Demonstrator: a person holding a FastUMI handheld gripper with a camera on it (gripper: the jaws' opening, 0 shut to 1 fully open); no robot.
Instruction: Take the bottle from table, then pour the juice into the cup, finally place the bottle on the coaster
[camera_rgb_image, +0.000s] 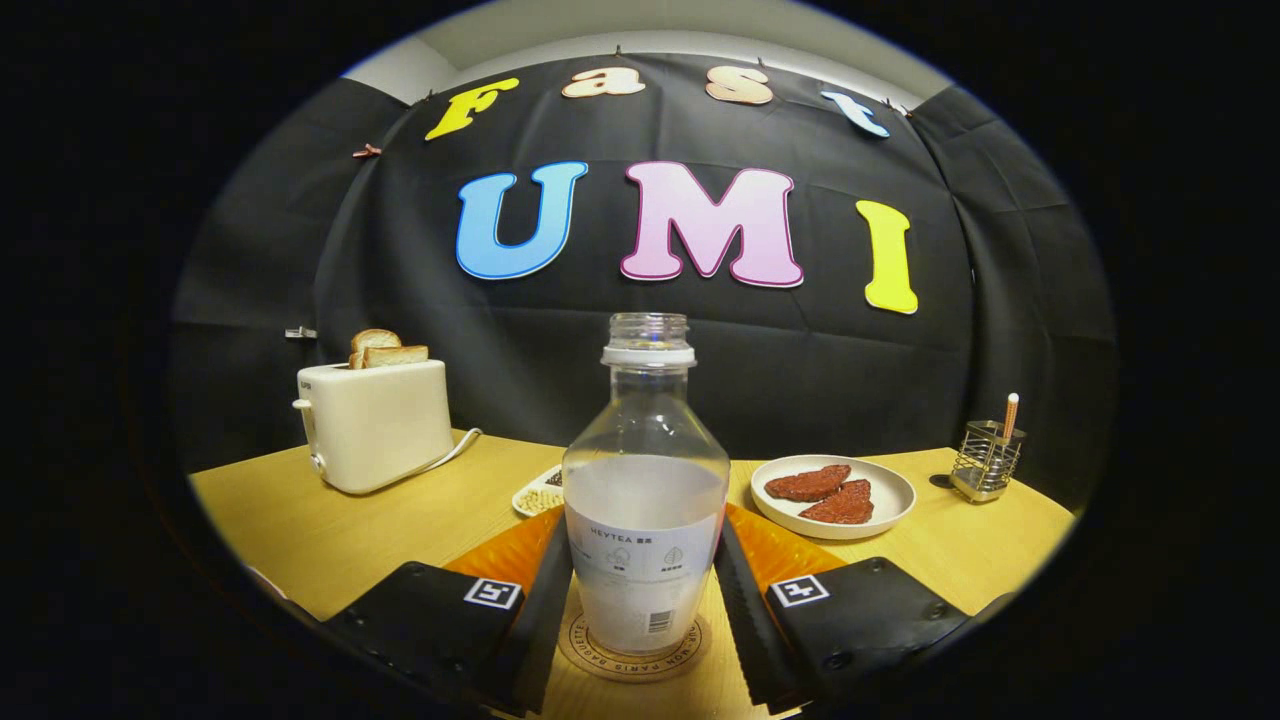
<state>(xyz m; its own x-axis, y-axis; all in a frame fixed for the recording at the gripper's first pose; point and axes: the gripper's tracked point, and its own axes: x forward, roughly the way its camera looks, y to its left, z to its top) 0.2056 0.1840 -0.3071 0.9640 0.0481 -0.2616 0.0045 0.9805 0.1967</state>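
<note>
On the round coaster (632, 655), between the jaws of the gripper (645, 610), stands the bottle (645, 500), upright, uncapped, part-filled with pale juice. The jaws flank its lower body closely; whether both press on it cannot be told. Beyond, on the wooden bench (300, 530): a toaster (375, 425) holding bread slices, a white plate (835, 497) with two dark red pieces, a wire holder (985, 460), and a small dish (540, 493) behind the bottle.
</note>
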